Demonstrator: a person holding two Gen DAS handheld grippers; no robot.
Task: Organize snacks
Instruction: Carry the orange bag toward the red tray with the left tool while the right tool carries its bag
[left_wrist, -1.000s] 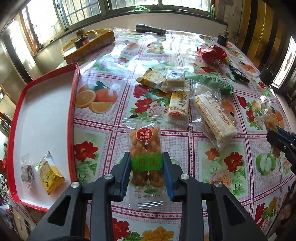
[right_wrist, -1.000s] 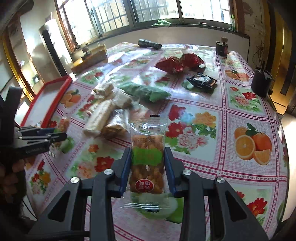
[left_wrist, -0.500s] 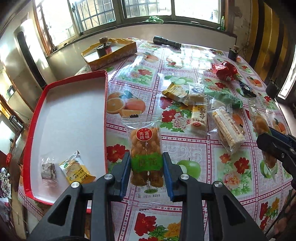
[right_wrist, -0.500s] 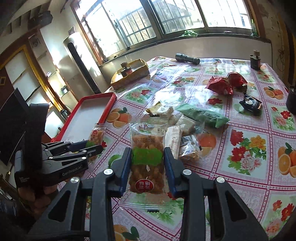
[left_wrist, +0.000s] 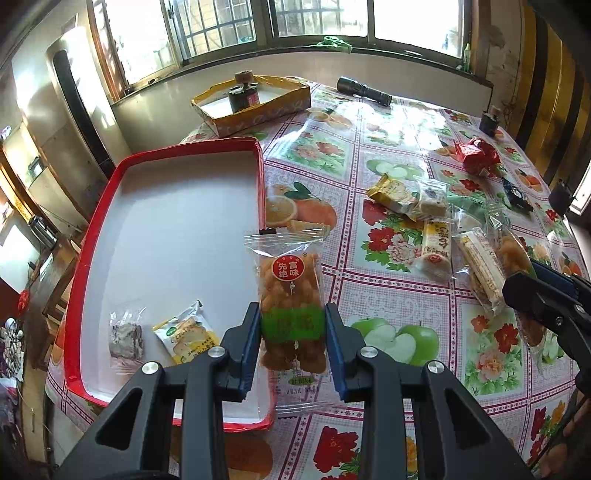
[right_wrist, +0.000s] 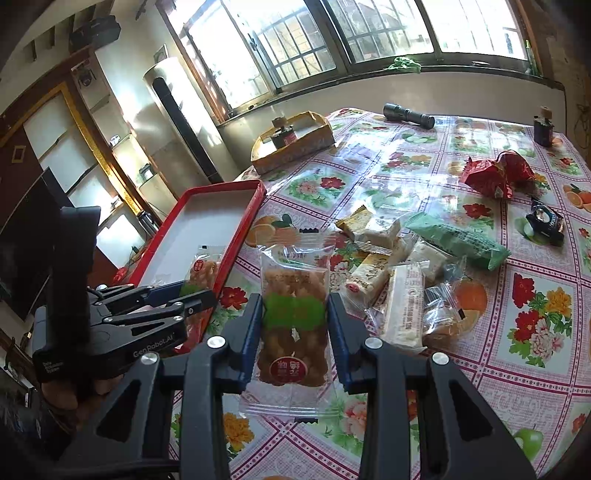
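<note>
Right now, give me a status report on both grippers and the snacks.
Left gripper shut on fried-dough snack pack, over red tray edge. Right gripper shut on matching pack. Nothing in the way.

From the left wrist we looked steeply down along our own fingers (left_wrist: 251, 332), close over the red tray (left_wrist: 92, 258) at the surface's (left_wrist: 388, 295) edge. From the right wrist we looked down less steeply, across the surface (right_wrist: 480, 332) toward the windows. Both views shared the tray (right_wrist: 243, 221), the snack pile (right_wrist: 399, 280) and the flashlight (right_wrist: 406, 114).
</note>
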